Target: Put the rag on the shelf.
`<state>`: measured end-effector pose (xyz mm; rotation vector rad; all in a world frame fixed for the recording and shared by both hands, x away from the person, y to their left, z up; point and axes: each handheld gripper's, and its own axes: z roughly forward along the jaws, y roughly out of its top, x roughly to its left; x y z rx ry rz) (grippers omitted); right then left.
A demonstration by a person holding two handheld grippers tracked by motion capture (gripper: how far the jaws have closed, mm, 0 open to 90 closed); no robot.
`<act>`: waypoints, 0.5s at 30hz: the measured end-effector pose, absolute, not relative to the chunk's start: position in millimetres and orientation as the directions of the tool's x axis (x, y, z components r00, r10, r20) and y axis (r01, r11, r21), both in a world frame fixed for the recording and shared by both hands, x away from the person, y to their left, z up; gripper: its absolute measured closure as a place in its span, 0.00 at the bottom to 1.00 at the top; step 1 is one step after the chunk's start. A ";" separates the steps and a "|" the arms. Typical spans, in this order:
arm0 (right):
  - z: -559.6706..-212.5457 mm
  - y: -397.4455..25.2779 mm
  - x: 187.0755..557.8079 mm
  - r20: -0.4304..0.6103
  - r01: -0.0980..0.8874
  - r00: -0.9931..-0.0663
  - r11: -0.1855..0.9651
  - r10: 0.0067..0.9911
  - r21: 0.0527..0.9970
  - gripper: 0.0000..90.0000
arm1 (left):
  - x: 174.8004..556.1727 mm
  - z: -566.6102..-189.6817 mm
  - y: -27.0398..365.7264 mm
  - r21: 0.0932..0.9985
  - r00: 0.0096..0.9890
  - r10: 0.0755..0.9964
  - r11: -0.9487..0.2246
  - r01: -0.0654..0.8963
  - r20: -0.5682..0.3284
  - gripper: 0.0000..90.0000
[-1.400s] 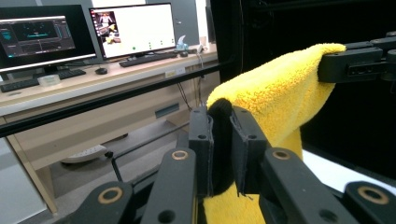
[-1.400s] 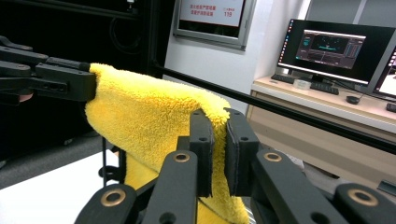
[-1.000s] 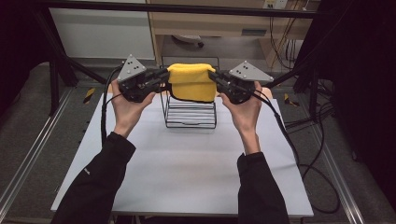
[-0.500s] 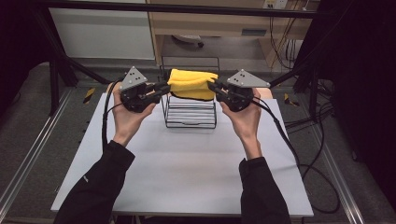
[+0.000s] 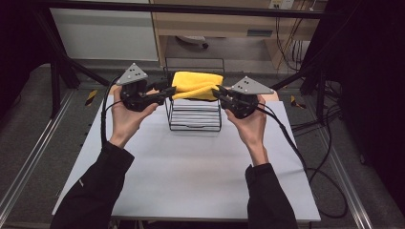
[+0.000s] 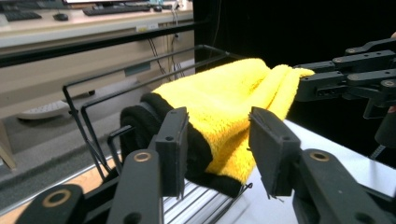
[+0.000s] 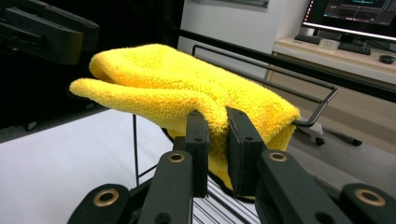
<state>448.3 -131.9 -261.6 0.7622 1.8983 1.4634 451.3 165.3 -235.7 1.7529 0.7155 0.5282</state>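
Observation:
A folded yellow towel (image 5: 197,85) with black trim lies draped over the top of a black wire rack (image 5: 193,119) at the far middle of the white table (image 5: 191,171). My left gripper (image 5: 167,93) is at the towel's left end. In the left gripper view its jaws stand apart around the towel's (image 6: 224,98) thick end, open. My right gripper (image 5: 217,91) is at the right end. In the right gripper view (image 7: 217,116) its jaws pinch a fold of the towel (image 7: 177,79). The rack's wire (image 7: 317,109) shows behind it.
Black cables (image 5: 296,148) trail from the grippers over the table's right side. Dark frame posts (image 5: 57,71) stand at both far corners. A wooden bench (image 5: 215,24) is behind the rack. A monitor (image 7: 359,14) and keyboard sit farther back.
The towel sits flatter and lower on the rack than a second ago. Both hands have shifted only slightly, and the left jaws now stand apart.

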 end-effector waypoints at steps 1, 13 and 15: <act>-263.0 -132.3 448.0 -0.126 0.076 -0.645 0.227 0.754 0.971 0.88 | 453.3 -237.5 163.6 0.957 0.716 0.698 -0.199 0.210 -0.012 0.69; -273.9 -133.1 446.6 -0.148 0.087 -0.651 0.267 0.744 0.960 0.81 | 464.9 -259.0 155.7 0.929 0.716 0.697 -0.244 0.279 -0.032 1.00; -274.1 -133.4 446.5 -0.142 0.089 -0.656 0.262 0.741 0.961 0.76 | 465.6 -260.1 154.9 0.927 0.713 0.701 -0.253 0.277 -0.022 1.00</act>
